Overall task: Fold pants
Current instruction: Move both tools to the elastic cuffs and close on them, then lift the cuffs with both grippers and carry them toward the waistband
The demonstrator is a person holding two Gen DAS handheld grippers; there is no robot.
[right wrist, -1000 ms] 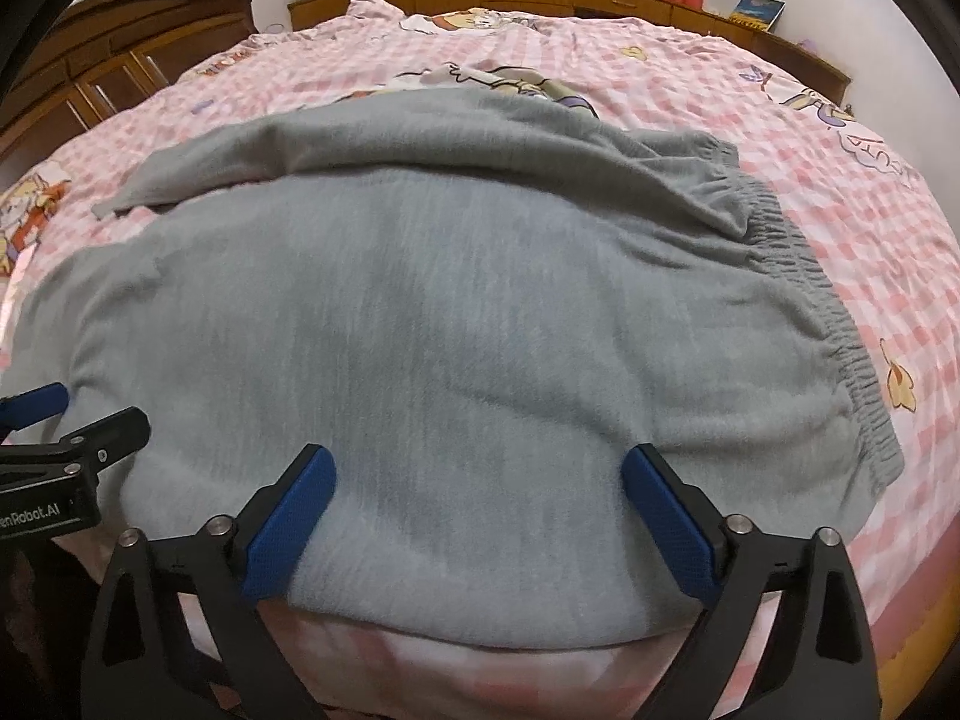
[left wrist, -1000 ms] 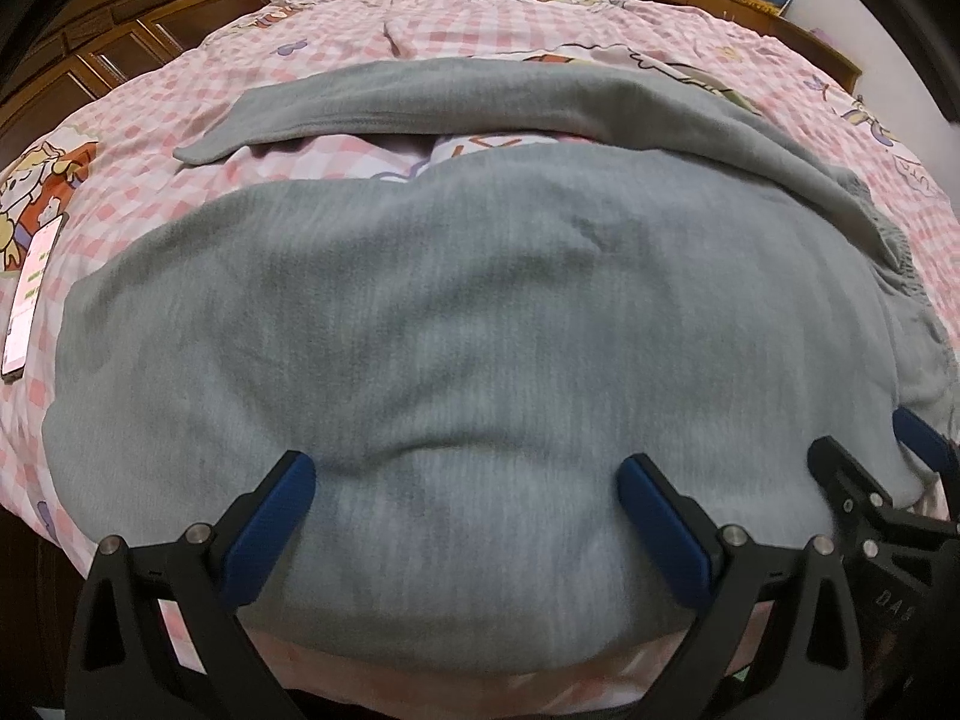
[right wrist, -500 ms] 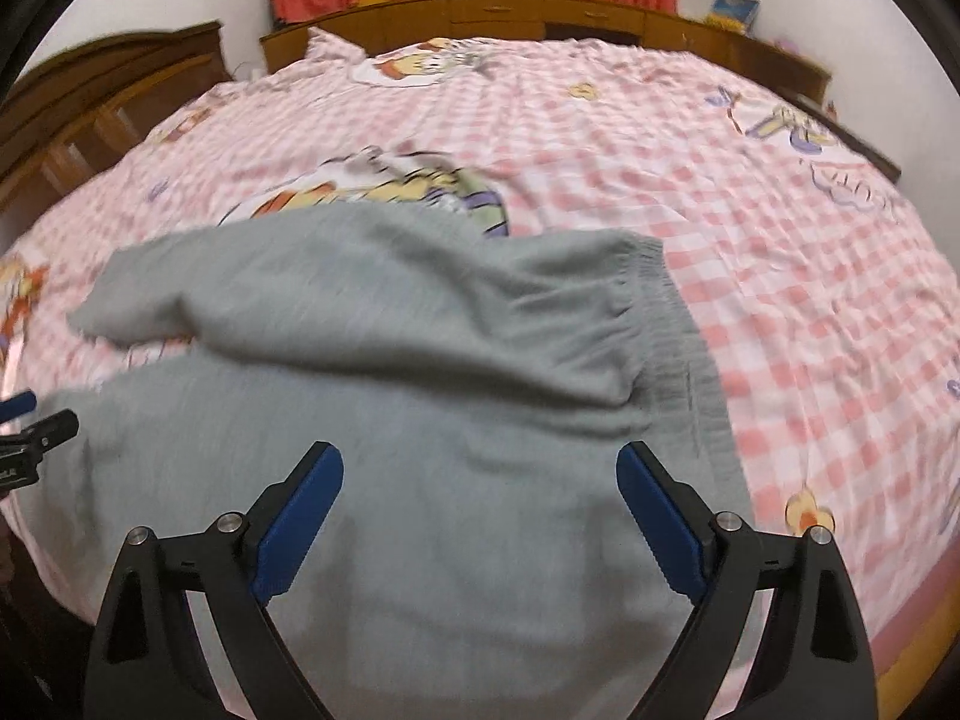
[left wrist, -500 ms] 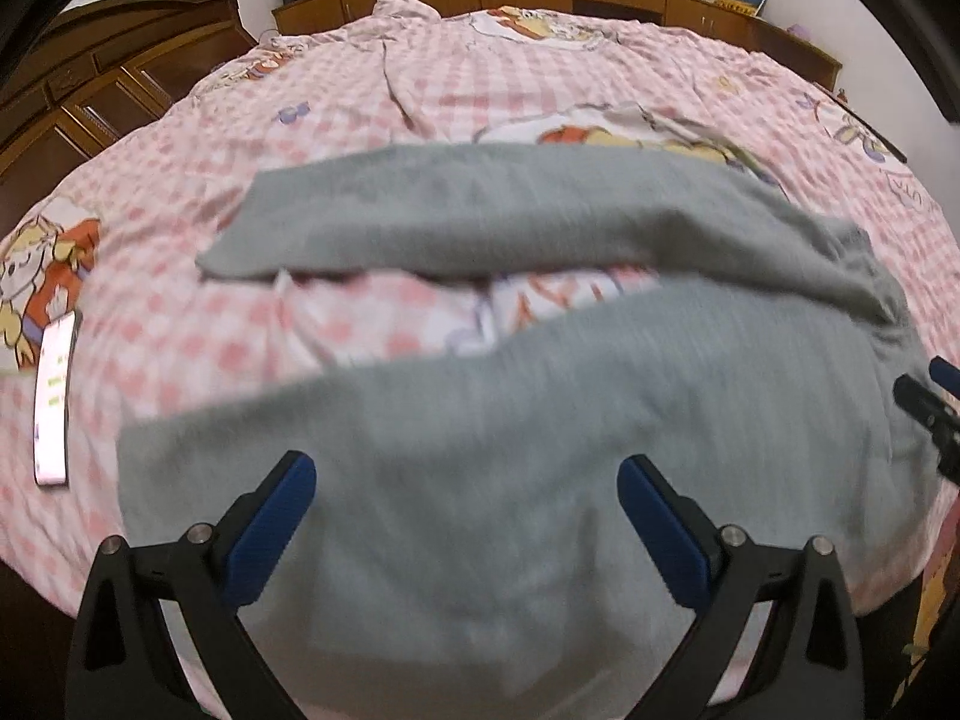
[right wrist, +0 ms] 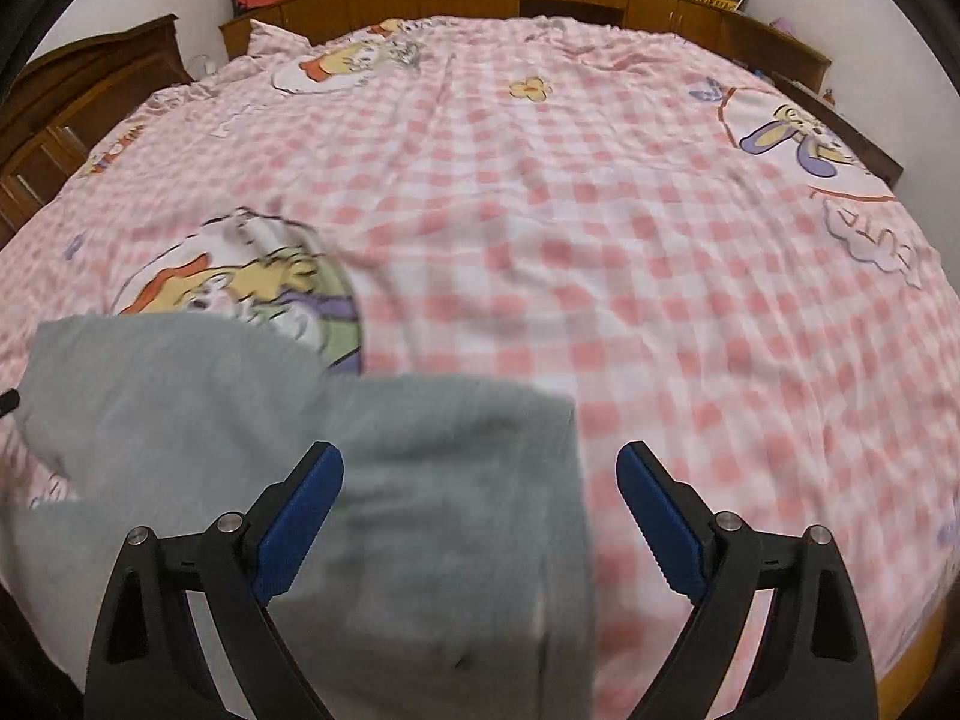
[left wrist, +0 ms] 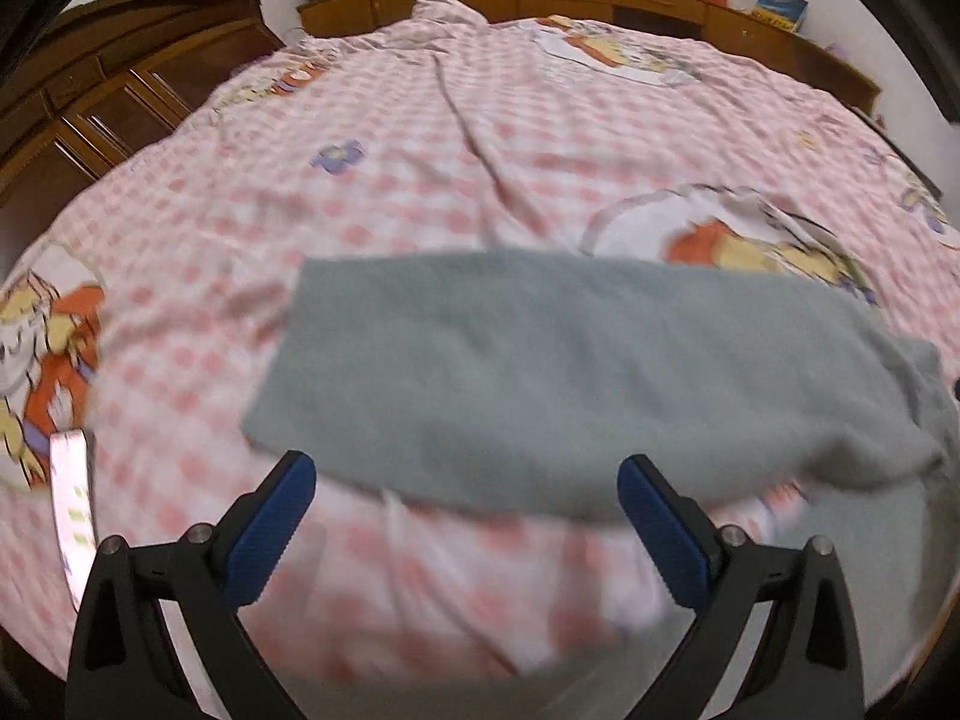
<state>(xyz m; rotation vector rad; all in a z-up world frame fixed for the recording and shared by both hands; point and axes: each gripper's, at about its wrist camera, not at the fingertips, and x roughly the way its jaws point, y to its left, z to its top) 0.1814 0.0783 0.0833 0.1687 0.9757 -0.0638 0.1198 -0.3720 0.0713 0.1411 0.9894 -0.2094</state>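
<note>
Left wrist view: the grey pants (left wrist: 540,372) lie crosswise near the bed's (left wrist: 480,150) front edge, their leg end toward its left edge. The left gripper (left wrist: 468,516) gapes wide, empty. A phone (left wrist: 72,504) lies by the left edge.

Right wrist view: the pants' waist end (right wrist: 420,480) lies under the right gripper (right wrist: 480,516), spread wide. Partial lettering (right wrist: 864,228) on the sheet is unreadable.

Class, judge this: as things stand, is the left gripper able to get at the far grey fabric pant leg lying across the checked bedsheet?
Probably yes. The left gripper is open, and the grey fabric pant leg lies just ahead on the pink checked bedsheet, nothing between them.
</note>
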